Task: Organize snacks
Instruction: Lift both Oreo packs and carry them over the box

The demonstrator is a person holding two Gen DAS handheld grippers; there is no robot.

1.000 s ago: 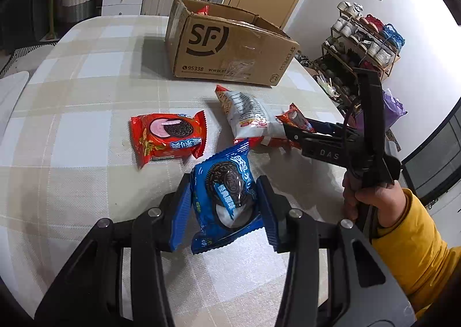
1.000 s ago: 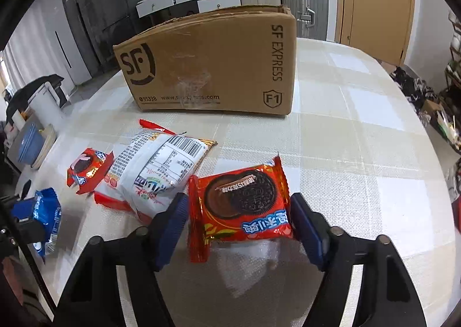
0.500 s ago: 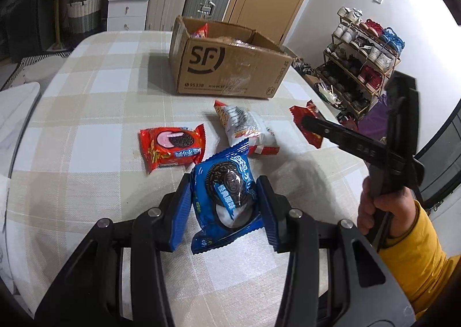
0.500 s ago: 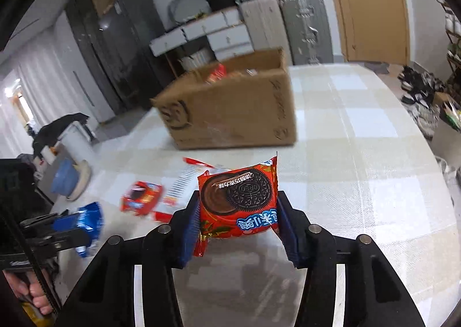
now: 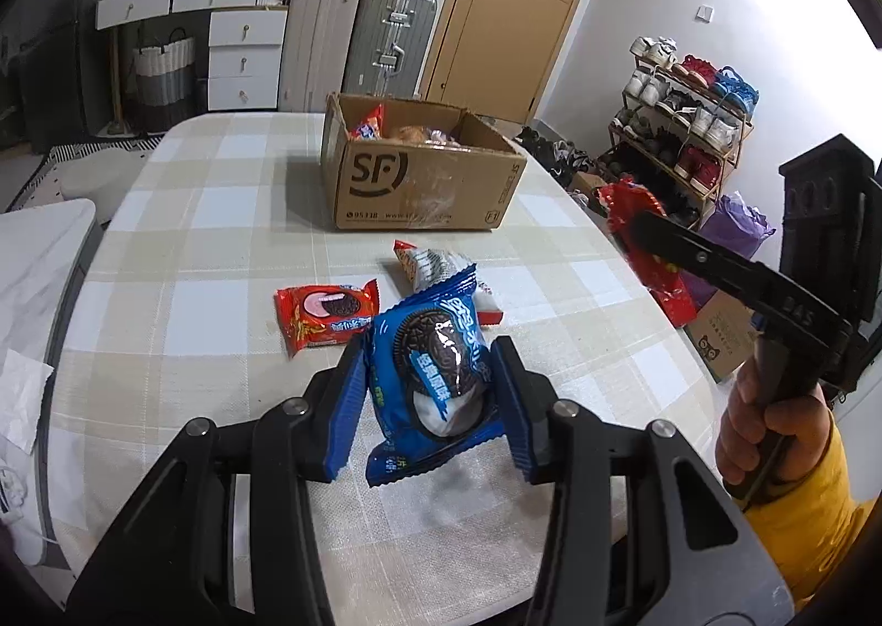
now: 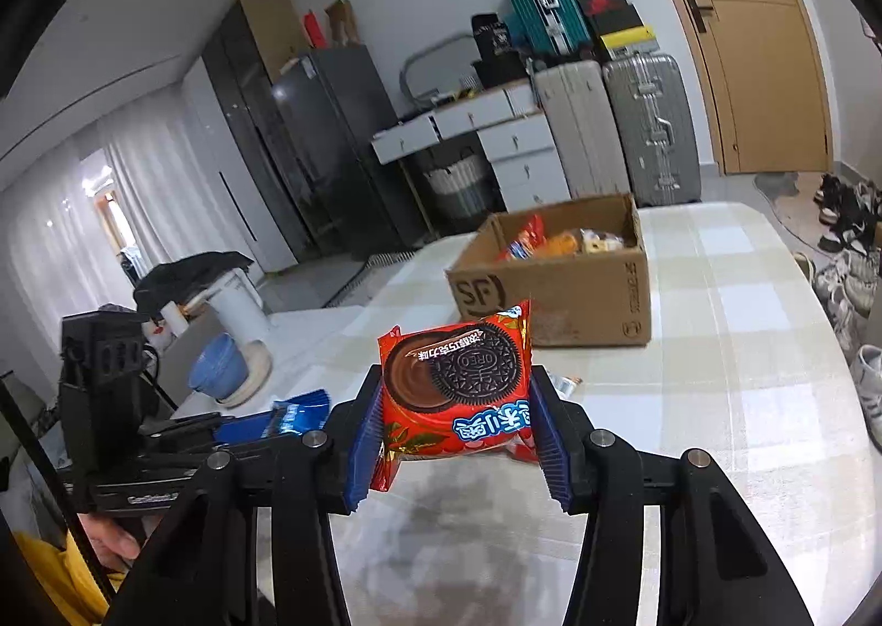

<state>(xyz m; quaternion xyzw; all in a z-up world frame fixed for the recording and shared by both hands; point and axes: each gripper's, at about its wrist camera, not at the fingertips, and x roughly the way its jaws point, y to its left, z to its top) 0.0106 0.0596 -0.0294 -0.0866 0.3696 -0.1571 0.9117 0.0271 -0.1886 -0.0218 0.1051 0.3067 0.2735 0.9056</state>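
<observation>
Currently, a blue foil Oreo cookie packet [image 5: 433, 378] is clamped between the blue-padded fingers of the left gripper [image 5: 433, 394], held above the checked beige tablecloth [image 5: 182, 240], with its long axis running roughly along the fingers, away from the camera. A red foil Oreo cookie packet [image 6: 460, 386] is likewise pinched by the right gripper [image 6: 457, 433], lifted clear of the table, its printed face turned to the camera and its width spanning the pads. The open brown cardboard shipping box [image 5: 421, 185], already holding several snacks, is seen straight ahead of both grippers at the far part of the table; in the right wrist view it [image 6: 557, 279] lies ahead and slightly right, well apart from the held packet. From the left wrist view the right gripper [image 5: 650, 240] is judged somewhat nearer the box than the left one, so its packet is probably to be dropped first. The box mouth faces up, so a carry over the near wall is called for. Left on the table between the left gripper and the box are a second red Oreo packet [image 5: 328, 314] and a white crinkled snack bag [image 5: 441, 273], just beside each other.
</observation>
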